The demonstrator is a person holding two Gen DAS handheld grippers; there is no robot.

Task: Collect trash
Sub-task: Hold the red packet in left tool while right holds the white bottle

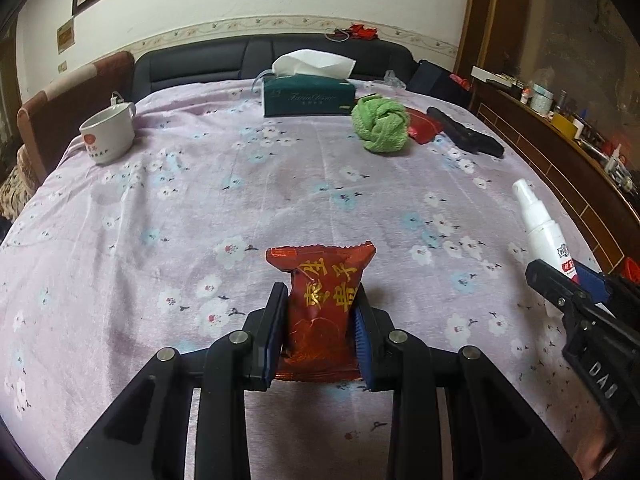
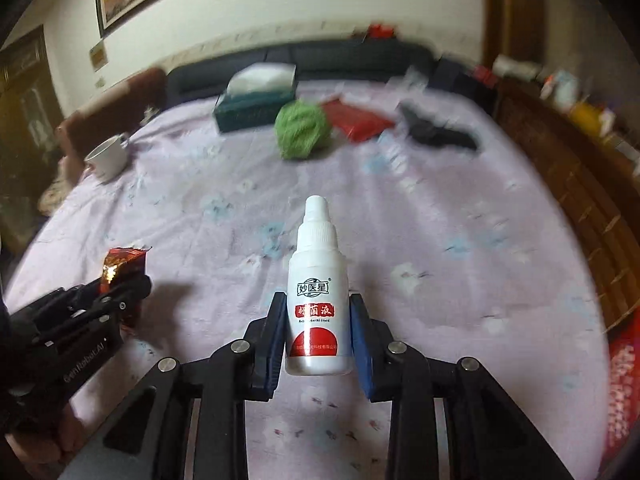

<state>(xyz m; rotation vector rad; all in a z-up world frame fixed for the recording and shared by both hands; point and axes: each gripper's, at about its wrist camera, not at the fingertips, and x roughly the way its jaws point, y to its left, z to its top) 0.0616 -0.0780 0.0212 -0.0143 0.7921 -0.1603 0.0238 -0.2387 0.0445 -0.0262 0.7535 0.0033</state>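
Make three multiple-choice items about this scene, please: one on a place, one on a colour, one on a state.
1. Where does the cup stand on the bed?
A. far left
B. beside the towel
C. in front of the tissue box

2. What colour is the balled towel?
A. white
B. green
C. blue

3. What does the left gripper do?
A. hangs open
B. is shut on the bottle
C. is shut on the snack packet

Key: 1 A, the cup stands near the far left edge of the bed, apart from the tissue box. 2 B, the towel is plainly green. 3 C, the left gripper pinches the red snack packet; the right gripper holds the white bottle.
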